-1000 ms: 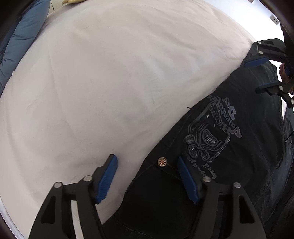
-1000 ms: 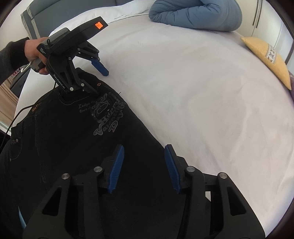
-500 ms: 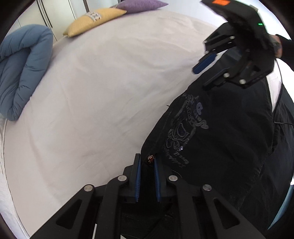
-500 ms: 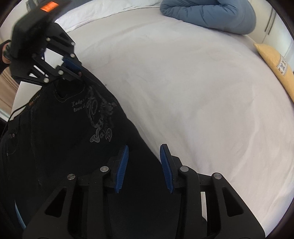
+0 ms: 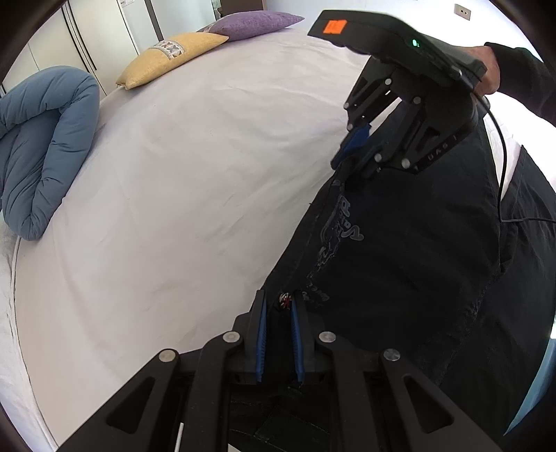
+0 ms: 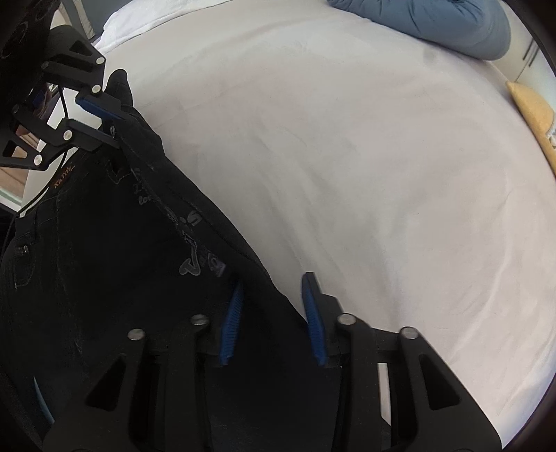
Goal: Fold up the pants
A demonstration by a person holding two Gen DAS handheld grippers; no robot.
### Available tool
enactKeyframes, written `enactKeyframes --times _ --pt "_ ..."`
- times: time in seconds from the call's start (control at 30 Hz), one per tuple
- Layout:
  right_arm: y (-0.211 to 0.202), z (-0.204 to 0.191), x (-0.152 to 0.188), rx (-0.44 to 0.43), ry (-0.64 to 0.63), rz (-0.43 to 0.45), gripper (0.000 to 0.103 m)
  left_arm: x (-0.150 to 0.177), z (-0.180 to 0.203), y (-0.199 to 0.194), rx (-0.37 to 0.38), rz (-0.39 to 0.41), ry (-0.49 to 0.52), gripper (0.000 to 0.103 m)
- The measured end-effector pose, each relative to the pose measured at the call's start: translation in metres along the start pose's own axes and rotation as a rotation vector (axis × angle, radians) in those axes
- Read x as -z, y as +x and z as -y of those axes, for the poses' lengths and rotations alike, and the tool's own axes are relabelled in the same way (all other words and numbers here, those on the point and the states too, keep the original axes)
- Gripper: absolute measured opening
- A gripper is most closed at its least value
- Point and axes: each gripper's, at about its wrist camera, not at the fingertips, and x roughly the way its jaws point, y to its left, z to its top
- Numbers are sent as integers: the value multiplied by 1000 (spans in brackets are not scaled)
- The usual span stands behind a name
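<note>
Both grippers on waistband edge of black denim pants w/ grey printed graphic (image 5: 399, 250), lifted off bed.

Left gripper (image 5: 278, 313): blue pads pressed together on waistband fabric, right by small metal button (image 5: 285, 300); clamped, holding one corner. Right gripper (image 6: 272, 313): blue pads apart w/ pants edge lying between them in own view; seen from left cam (image 5: 354, 149), pads look pinched on fabric, so can't tell if grip is firm. Pants hang betw. the two grippers, edge taut-ish, rest draping down toward near bed edge, over white bed sheet (image 5: 191, 174). Probably held at two waistband pts to spread garment flat before first fold. Further out: rolled blue quilted duvet (image 5: 41, 146), yellow pillow (image 5: 170, 57), purple pillow (image 5: 257, 21) at far end, well apart from pants.
</note>
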Motion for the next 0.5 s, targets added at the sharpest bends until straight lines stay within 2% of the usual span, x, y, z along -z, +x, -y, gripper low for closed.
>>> enactKeyframes --times 0.1,0.23,0.4,0.5 --pt "-4 -2 1 -13 47 20 7 1 4 0 -8 -2 7 13" --pt "-8 -3 4 -34 120 30 5 3 9 -6 -9 11 -4 13" --pt "-23 6 15 -114 375 75 5 7 21 -14 -13 14 14 13" --pt "-33 9 24 -187 542 129 5 10 26 -21 -42 15 8 13"
